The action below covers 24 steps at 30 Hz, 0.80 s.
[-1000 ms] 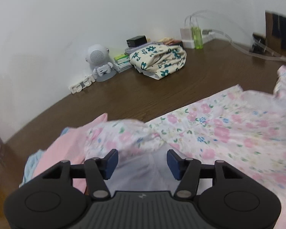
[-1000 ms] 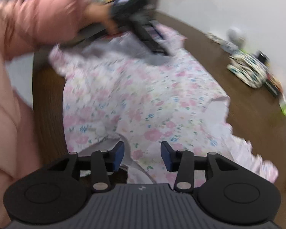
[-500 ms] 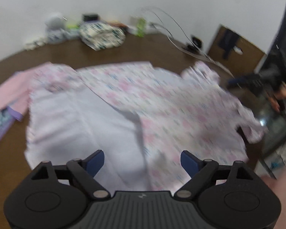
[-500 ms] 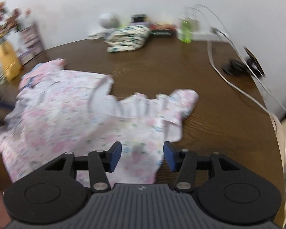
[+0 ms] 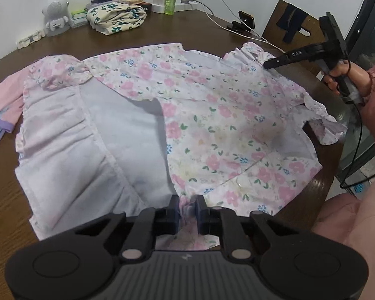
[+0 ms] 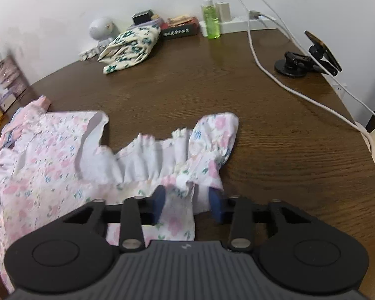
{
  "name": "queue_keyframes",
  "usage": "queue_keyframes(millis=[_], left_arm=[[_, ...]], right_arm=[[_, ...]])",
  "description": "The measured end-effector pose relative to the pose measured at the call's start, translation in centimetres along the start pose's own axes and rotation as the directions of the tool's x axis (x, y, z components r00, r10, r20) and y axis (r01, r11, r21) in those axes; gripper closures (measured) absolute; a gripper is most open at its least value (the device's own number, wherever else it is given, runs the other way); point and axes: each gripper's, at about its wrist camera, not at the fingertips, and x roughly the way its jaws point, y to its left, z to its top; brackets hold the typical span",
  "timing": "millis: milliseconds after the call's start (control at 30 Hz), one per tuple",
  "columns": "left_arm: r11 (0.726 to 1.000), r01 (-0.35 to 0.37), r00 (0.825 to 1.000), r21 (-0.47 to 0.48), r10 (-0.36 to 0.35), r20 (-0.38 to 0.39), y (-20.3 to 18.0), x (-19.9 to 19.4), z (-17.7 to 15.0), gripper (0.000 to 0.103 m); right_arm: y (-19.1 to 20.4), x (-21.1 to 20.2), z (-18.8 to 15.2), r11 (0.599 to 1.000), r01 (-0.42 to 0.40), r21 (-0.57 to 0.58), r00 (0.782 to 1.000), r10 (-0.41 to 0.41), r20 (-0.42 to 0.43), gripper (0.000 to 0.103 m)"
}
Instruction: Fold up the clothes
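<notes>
so there's this pink floral dress (image 5: 220,115) spread out across the brown wooden table (image 5: 142,40), partly flipped so the pale white lining (image 5: 117,135) shows on one half of the dress and the flower print on the other. the left gripper (image 5: 186,208) has its fingers pinched nearly together on a bunched bit of the dress hem, right at the edge of the dress closest to its camera. the right gripper (image 6: 187,201) sits at the opposite end of the dress, by the ruffled sleeve (image 6: 212,140); its fingers are a moderate way apart with gathered fabric lying between them, and i honestly can't tell if the pads are actually squeezing it. from the left wrist view you can see the right gripper's tip touching down at that sleeve, held by a hand in a pink cuff. beyond the dress there's a folded cream garment with green flowers (image 5: 117,18), a green bottle (image 6: 211,20), white cables (image 6: 275,75) and a black phone stand (image 6: 302,62).
</notes>
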Motion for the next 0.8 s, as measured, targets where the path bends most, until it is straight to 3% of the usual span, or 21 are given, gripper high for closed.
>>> queue_keyframes(millis=[300,333,400,467,600,700,800], left_arm=[[0.997,0.053,0.998,0.057,-0.052,-0.018,-0.6,-0.5,-1.4,0.089],[0.997,0.056,0.998,0.058,-0.055,-0.013,-0.5,-0.6,-1.4,0.086],[0.997,0.055,0.998,0.055,-0.056,0.018,-0.4,-1.2,-1.2,0.058],[0.998,0.041,0.997,0.038,-0.044,0.071,0.2,-2.1,-0.6,0.047],[0.998,-0.056,0.982,-0.038,0.062,0.181,2.4,-3.2,2.0,0.038],[0.982,-0.175,0.959,-0.077,0.188,0.211,4.2,-1.8,5.1,0.039],[0.966,-0.248,0.937,-0.072,0.258,0.234,5.4,0.8,8.8,0.042]], right_arm=[[-2.2,-0.7,-0.6,0.995,0.059,0.087,0.998,-0.061,0.025,0.1],[-2.4,-0.9,-0.6,0.994,0.051,0.097,0.998,-0.054,0.03,0.098],[-2.7,-1.4,-0.5,0.992,0.027,0.12,0.999,-0.031,0.037,0.085],[-2.8,-2.1,-0.5,0.992,0.007,0.128,0.999,-0.013,0.048,0.071],[-2.5,-3.7,-0.8,0.993,0.005,0.116,0.996,-0.015,0.092,0.071],[-2.2,-3.8,-0.2,0.995,0.037,0.095,0.991,-0.049,0.123,0.068],[-1.7,-2.9,0.8,0.995,0.076,0.061,0.989,-0.083,0.123,0.064]])
